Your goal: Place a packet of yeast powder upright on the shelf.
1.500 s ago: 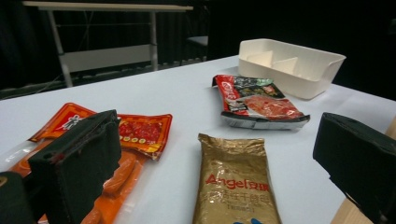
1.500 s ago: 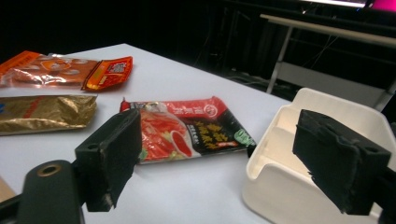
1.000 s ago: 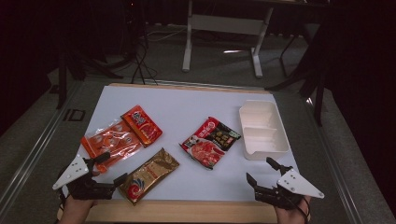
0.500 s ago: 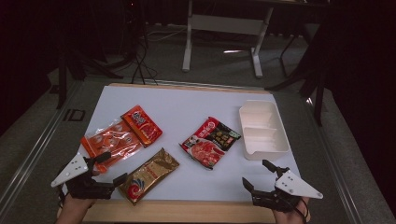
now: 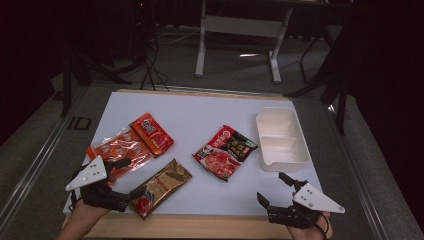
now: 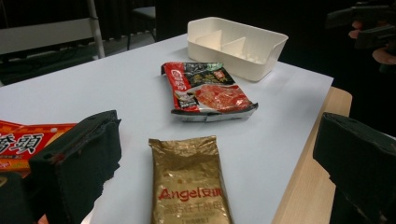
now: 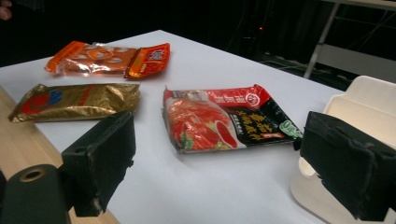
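My left gripper (image 5: 129, 177) stands open at the table's near left corner, its jaws on either side of the near end of a gold packet (image 5: 161, 186). In the left gripper view the gold packet (image 6: 191, 186) lies between the wide-apart jaws of that gripper (image 6: 219, 135), untouched. My right gripper (image 5: 274, 188) is open at the near right edge, holding nothing. In its own view this gripper (image 7: 224, 154) faces a red and black packet (image 7: 224, 119), with a white divided tray (image 7: 373, 102) by the right jaw.
An orange see-through packet (image 5: 120, 149) and a small red-orange packet (image 5: 151, 133) lie at the left. The red and black packet (image 5: 225, 151) is mid-table, and the white tray (image 5: 280, 137) stands at the right. Bare wooden edge (image 5: 210, 225) runs along the front.
The right gripper has drifted slightly left and toward the near edge. The left gripper has barely moved. Both stay open and the packets lie as before.
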Demonstrator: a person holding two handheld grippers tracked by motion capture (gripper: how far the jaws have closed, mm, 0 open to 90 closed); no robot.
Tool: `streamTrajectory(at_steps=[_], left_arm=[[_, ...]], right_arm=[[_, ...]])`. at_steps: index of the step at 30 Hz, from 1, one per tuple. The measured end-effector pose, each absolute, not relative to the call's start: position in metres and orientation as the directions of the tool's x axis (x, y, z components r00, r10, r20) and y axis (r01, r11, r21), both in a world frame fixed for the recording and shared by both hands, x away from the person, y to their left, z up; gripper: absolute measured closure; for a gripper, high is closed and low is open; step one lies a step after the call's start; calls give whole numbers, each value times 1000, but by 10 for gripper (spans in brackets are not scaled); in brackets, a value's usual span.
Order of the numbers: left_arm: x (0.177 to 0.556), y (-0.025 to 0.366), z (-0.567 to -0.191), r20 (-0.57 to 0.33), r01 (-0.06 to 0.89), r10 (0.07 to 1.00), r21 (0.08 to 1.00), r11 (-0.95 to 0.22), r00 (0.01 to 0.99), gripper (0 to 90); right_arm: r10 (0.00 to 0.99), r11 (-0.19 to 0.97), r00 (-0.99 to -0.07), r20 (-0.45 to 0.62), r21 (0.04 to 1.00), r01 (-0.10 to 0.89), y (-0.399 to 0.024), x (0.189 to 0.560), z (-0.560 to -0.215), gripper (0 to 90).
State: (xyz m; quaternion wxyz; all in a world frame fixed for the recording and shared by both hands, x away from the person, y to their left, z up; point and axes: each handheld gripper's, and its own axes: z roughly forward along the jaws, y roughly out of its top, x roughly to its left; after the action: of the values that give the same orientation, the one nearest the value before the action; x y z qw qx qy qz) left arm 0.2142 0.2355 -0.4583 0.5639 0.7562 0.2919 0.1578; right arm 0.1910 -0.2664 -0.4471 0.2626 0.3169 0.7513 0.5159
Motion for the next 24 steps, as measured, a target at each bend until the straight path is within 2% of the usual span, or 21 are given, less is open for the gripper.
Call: streamTrajectory(at_steps=[11,24], left_arm=[[242,232,-451,-91,286,616,931,-226,783,13],[272,206,-455,-89,349,609,880,-322,788,19]], right_arm=[[736,263,-673,-77,948,179,-264,189,-447,99],[746,258,-664,-59,944,206,-264,189,-449,103]])
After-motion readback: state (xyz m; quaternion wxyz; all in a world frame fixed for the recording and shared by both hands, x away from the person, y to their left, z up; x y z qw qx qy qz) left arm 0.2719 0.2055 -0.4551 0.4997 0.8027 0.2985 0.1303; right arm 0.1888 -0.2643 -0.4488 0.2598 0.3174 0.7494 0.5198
